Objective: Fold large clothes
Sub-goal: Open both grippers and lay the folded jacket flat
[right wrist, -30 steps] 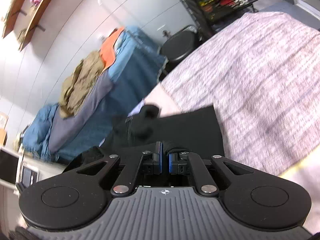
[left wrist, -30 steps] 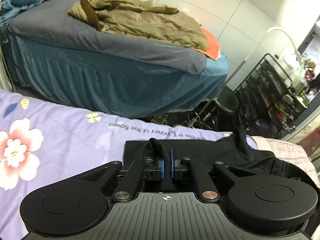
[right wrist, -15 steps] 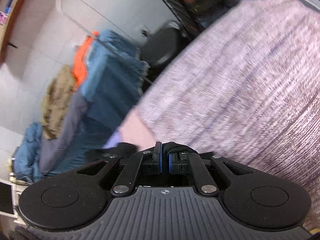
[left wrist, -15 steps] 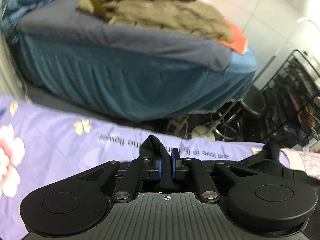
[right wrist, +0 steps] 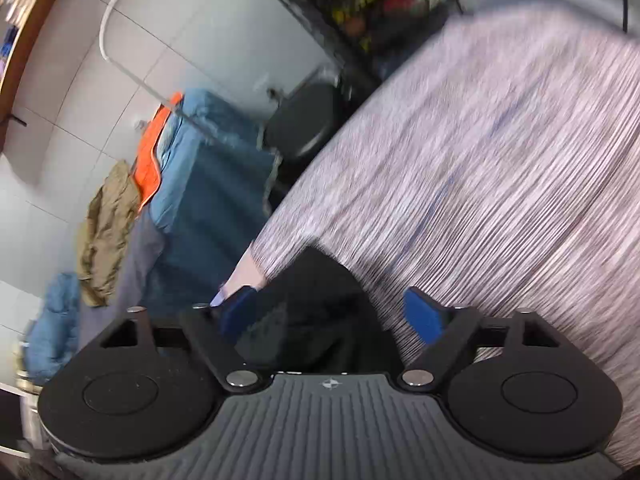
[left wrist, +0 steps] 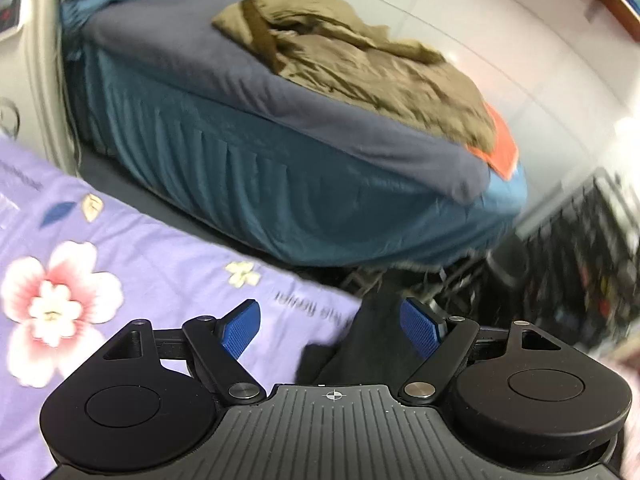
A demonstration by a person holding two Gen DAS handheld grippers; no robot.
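Note:
A black garment (left wrist: 360,340) lies on the lilac flowered bedsheet (left wrist: 132,256) near its far edge. My left gripper (left wrist: 331,330) hangs over it with jaws opening wide; the cloth sits loose between the blue pads, nearer the right one. In the right wrist view the same black garment (right wrist: 320,304) lies partly on a pink-grey striped cover (right wrist: 500,184). My right gripper (right wrist: 335,314) is also opening, its pads apart and off the cloth, which lies below and between them.
Across a narrow floor gap stands another bed (left wrist: 280,168) with a teal skirt and a grey sheet, bearing a tan jacket (left wrist: 360,64) and an orange cloth (left wrist: 502,148). A black wire rack (left wrist: 580,264) and a round black stool (right wrist: 304,124) stand to the right.
Both grippers were shut on folds of the black garment; both have let go and stand open. The left view has swung to the left, the right gripper has sunk toward the bed.

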